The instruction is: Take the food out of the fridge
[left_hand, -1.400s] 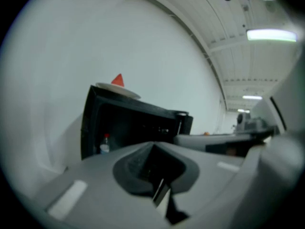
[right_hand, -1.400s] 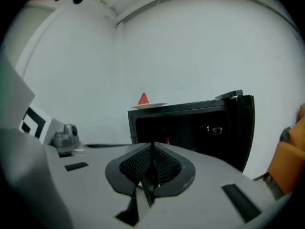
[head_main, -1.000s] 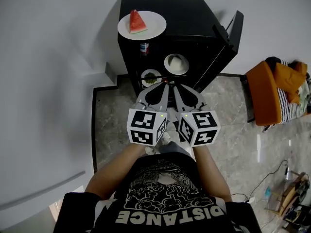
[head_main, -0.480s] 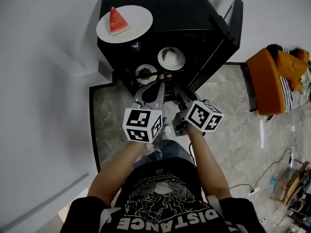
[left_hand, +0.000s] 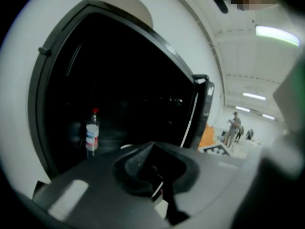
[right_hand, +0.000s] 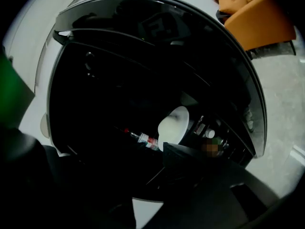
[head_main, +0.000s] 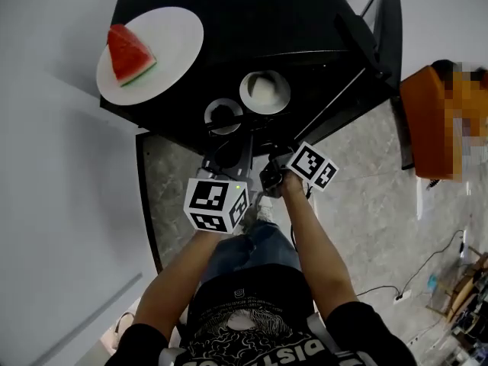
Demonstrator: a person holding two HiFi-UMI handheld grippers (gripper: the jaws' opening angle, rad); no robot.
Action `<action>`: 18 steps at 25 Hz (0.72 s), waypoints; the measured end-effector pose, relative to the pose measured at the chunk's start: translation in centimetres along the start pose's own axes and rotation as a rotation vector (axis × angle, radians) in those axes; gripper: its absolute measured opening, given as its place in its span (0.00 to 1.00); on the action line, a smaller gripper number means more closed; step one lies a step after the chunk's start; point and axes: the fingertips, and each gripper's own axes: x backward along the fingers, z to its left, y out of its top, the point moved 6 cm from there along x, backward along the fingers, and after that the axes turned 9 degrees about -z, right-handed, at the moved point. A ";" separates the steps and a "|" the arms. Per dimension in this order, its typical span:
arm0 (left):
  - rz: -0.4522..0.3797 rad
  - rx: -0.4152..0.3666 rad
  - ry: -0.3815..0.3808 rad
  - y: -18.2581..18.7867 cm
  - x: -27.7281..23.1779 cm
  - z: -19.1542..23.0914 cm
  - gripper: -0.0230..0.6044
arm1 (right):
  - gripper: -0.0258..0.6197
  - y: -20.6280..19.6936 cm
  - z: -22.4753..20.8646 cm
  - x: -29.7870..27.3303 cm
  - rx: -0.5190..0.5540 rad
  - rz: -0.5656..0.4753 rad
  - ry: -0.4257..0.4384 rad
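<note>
Findings: my left tongs (left_hand: 152, 146) are together and empty. My right tongs (head_main: 268, 168) have just been opening, with nothing between them. Both stand at the mouth of the open fridge (head_main: 305, 21).

The white bowl (head_main: 264, 90) and the small dish (head_main: 223, 115) sit inside on a shelf. The watermelon plate (head_main: 164, 48) is on top of the fridge.

Recommendation: take the bowl by its near rim, keep it level, and lift it clear of the shelf before drawing it out.

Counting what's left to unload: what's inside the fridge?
A white dish, a smaller dish and a bottle show; the fridge roof covers whatever sits farther back.
</note>
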 end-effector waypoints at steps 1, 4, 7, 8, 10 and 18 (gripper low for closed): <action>0.005 0.002 0.004 -0.2 -0.3 0.3 0.04 | 0.17 -0.1 -0.6 -0.5 -0.007 0.000 -0.010; 0.023 0.004 0.019 -0.8 -0.9 1.0 0.04 | 0.17 -0.3 -1.9 -1.9 -0.008 0.006 -0.024; 0.036 0.001 0.025 -1.4 -1.6 1.5 0.04 | 0.19 -0.2 -3.1 -3.0 -0.027 0.004 -0.037; 0.040 0.001 0.028 -1.5 -1.8 1.6 0.04 | 0.19 -0.2 -3.4 -3.3 -0.039 0.003 -0.042; 0.046 0.002 0.036 -1.7 -2.0 2.0 0.04 | 0.19 -0.2 -3.9 -3.8 -0.073 -0.003 -0.048; 0.053 0.015 0.062 -1.9 -2.8 3.2 0.04 | 0.19 -0.2 -5.3 -4.7 -0.236 -0.018 -0.105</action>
